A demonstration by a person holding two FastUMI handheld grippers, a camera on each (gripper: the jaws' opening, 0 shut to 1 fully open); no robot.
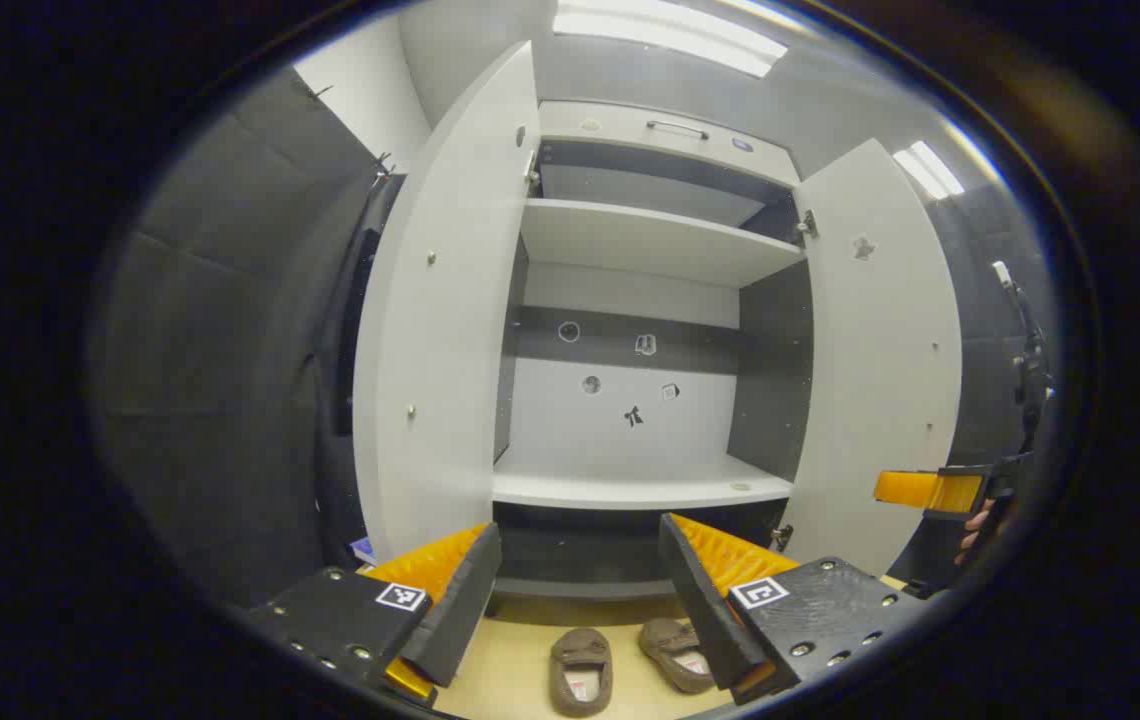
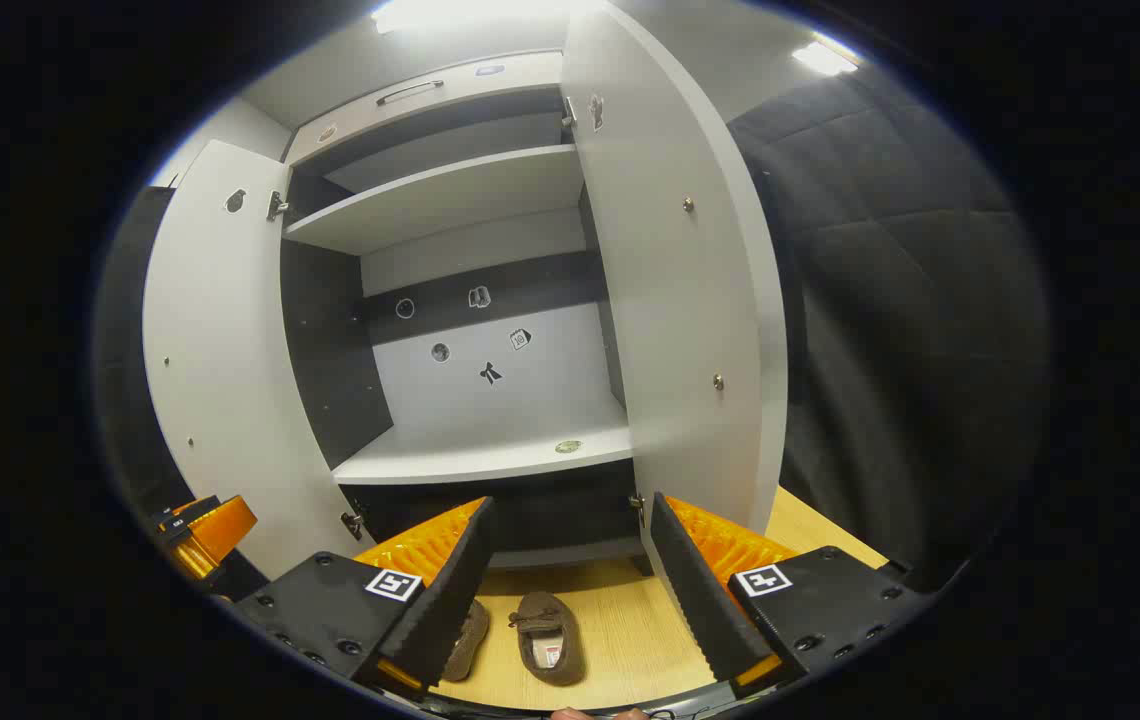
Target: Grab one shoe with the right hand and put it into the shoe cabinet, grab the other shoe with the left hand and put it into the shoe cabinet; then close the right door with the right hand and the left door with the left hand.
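Observation:
Two brown slippers lie side by side on the wooden floor in front of the open shoe cabinet. In the left gripper view one slipper (image 1: pixel 580 672) shows whole and the other slipper (image 1: pixel 672 652) is partly behind a finger. My left gripper (image 1: pixel 580 600) hangs open above them, holding nothing. In the right gripper view one slipper (image 2: pixel 550 638) is in the open and the second slipper (image 2: pixel 471 640) is half hidden by a finger. My right gripper (image 2: pixel 570 590) is open and empty above them. The cabinet's lower shelf (image 1: pixel 630 490) (image 2: pixel 490 455) is bare.
Both white cabinet doors stand wide open: left door (image 1: pixel 450 330) (image 2: pixel 220 370), right door (image 1: pixel 880 370) (image 2: pixel 680 300). An upper shelf (image 1: pixel 650 240) sits above. The other gripper (image 1: pixel 930 490), held by a hand (image 1: pixel 980 530), shows at the right; in the right gripper view the other gripper (image 2: pixel 210 530) is at the left.

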